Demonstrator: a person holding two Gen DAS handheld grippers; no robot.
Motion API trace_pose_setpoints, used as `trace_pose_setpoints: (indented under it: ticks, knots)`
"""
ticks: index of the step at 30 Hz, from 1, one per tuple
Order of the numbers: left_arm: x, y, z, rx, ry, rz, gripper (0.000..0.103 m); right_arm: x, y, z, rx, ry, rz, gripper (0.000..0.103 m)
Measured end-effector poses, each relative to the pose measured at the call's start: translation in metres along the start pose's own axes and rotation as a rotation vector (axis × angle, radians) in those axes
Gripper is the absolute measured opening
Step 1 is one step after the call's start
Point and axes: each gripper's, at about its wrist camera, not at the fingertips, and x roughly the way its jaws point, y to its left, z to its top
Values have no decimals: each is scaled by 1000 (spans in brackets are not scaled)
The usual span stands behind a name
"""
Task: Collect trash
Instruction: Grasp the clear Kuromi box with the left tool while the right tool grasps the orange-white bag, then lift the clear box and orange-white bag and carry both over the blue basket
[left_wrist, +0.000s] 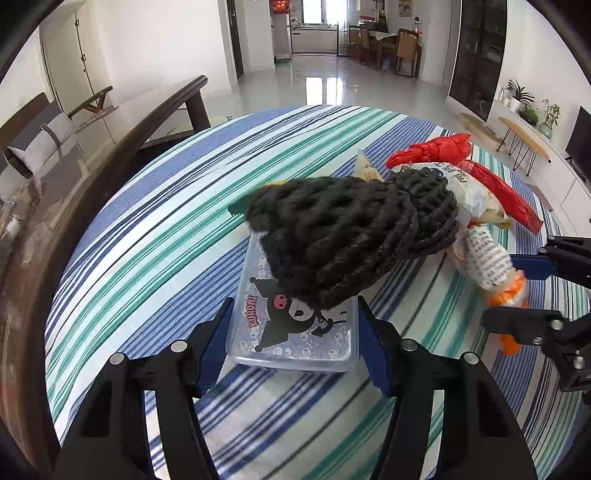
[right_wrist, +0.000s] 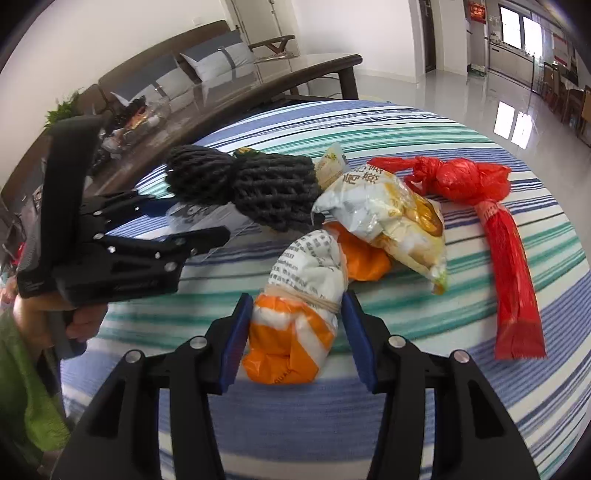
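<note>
Left gripper (left_wrist: 293, 338) fingers half-closed, clamping clear box (left_wrist: 291, 332) edges on table (left_wrist: 147, 236). Right gripper (right_wrist: 293, 338) fingers squeezing orange-white bag (right_wrist: 295, 325), right of box.

The left gripper (left_wrist: 293, 332) points down at a slant, and its two blue fingers (left_wrist: 214, 343) press on both sides of what sits between them. The right gripper (right_wrist: 293, 334) tilts down too, its blue fingers (right_wrist: 232, 343) squeezing what it holds. A hand (right_wrist: 79, 321) grips the left gripper's handle.
</note>
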Motion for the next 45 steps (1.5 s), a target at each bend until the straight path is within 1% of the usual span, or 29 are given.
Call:
trace_pose_setpoints:
  ticks: [3, 6, 8, 11, 13, 14, 15, 16, 17, 18, 20, 22, 24, 26, 27, 28, 29, 30, 31, 34, 39, 42, 45]
  knots:
    - [-19, -3, -17, -21, 16, -4, 62, -26, 4, -27, -69, 25, 13, 48]
    - [-49, -4, -50, -85, 35, 13, 62, -51, 1, -55, -119, 44, -25, 48]
    - [-66, -7, -71, -125, 34, 21, 63, -62, -2, -73, -139, 50, -62, 48]
    - [-82, -18, -94, -151, 25, 30, 63, -68, -8, -91, -137, 47, -92, 49]
    - [-88, -31, -101, -140, 14, 37, 63, -68, -14, -97, -90, 42, -85, 50]
    - [-89, -35, -103, -133, 9, 38, 64, -68, -18, -100, -63, 43, -79, 55]
    - [-89, -40, -105, -128, 2, 39, 70, -68, -22, -100, -36, 44, -75, 65]
    - [-89, -42, -107, -128, -2, 41, 80, -68, -26, -100, -8, 41, -74, 69]
    - [-89, -43, -109, -132, -5, 46, 83, -69, -29, -100, 22, 38, -71, 74]
    - [-87, -43, -110, -141, -3, 52, 85, -70, -30, -98, 48, 40, -68, 76]
    - [-86, -40, -109, -157, 4, 49, 85, -69, -29, -95, 82, 44, -77, 77]
    - [-85, -37, -106, -162, 0, 50, 89, -66, -25, -90, 86, 55, -83, 79]
    - [-81, -34, -102, -167, 3, 53, 89, -59, -18, -84, 79, 69, -77, 80]
    - [-76, -30, -99, -179, 17, 54, 89, -53, -13, -80, 67, 72, -94, 80]
    - [-74, -29, -98, -183, 26, 56, 89, -51, -11, -78, 64, 75, -109, 79]
    - [-72, -29, -97, -183, 34, 60, 84, -50, -10, -77, 63, 83, -118, 78]
    - [-71, -29, -97, -182, 40, 62, 79, -50, -11, -76, 66, 88, -116, 61]
    - [-72, -30, -98, -181, 46, 52, 64, -51, -12, -76, 70, 84, -109, 47]
    - [-73, -31, -99, -184, 50, 52, 63, -55, -13, -76, 70, 77, -101, 45]
    - [-80, -31, -106, -196, 44, 68, 62, -64, -13, -77, 54, 51, -92, 45]
    - [-106, -23, -118, -286, -3, 62, 62, -85, -9, -78, 33, -1, -59, 45]
    - [-126, -24, -116, -310, -47, 57, 62, -96, -9, -78, 30, -26, -44, 45]
    - [-142, -32, -106, -305, -86, 43, 62, -104, -11, -77, 37, -44, -32, 45]
